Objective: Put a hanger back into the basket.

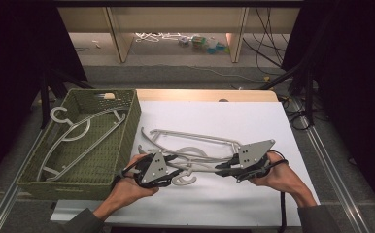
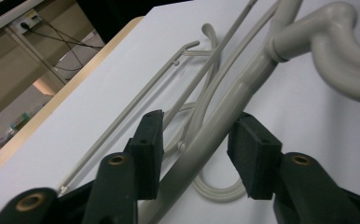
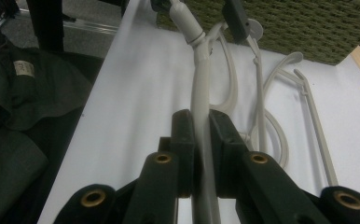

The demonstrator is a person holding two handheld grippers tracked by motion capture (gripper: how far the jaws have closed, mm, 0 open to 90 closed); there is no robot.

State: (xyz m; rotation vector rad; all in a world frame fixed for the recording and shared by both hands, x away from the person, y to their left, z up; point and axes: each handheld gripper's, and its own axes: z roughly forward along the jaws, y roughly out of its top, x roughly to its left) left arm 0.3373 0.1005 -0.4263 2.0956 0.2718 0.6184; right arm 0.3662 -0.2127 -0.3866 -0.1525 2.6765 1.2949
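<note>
A grey plastic hanger (image 1: 201, 165) lies low over the white table (image 1: 214, 204), between my two grippers. My right gripper (image 1: 223, 170) is shut on one arm of this hanger (image 3: 201, 93), with both pads pressed against it. My left gripper (image 1: 175, 171) has the other arm of the hanger (image 2: 243, 88) between its jaws. That arm rests against the right-hand pad (image 2: 255, 158), and a gap shows at the other pad, so the left gripper (image 2: 199, 144) is open. The hanger's hook (image 2: 341, 51) curves off at the upper right of the left gripper view.
Two more grey hangers (image 1: 195, 138) lie tangled on the table behind the held one. A green woven basket (image 1: 103, 172) stands at the left with hangers (image 1: 78, 131) inside. The table's wooden far edge (image 1: 205, 94) runs behind, and dark cloth (image 3: 10, 107) hangs off the near edge.
</note>
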